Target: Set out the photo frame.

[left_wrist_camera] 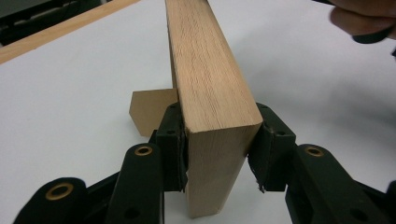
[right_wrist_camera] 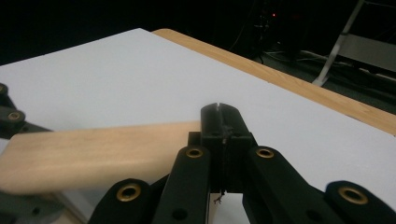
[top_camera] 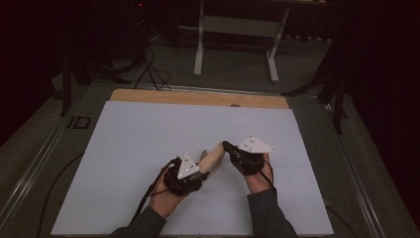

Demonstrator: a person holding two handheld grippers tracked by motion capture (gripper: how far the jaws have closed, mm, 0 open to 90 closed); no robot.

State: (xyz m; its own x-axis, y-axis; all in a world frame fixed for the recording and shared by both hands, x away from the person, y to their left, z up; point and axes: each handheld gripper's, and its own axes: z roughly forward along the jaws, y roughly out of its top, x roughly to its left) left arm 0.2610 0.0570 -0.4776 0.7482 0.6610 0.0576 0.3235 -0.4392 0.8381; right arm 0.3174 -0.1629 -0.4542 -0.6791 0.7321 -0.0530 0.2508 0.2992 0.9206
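Wooden block [left_wrist_camera: 210, 88], at centre frame in the high view, is held above the white desk [top_camera: 138, 148]. Left gripper [left_wrist_camera: 217, 149] jaws clamp one end; right gripper [right_wrist_camera: 223, 135] jaws appear pressed together, beside the other end, apparently steadying it.

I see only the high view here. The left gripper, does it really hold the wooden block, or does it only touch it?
Observer: It holds it. In the left gripper view the left gripper is clamped on one end of the wooden block, one jaw on each side face.
Operator: And the right gripper?
Observer: The right gripper has its jaws shut together; the block lies beside them, not between them.
Operator: Is anything else near the block?
Observer: A small tan piece lies flat on the white sheet, just behind the left gripper's jaw.
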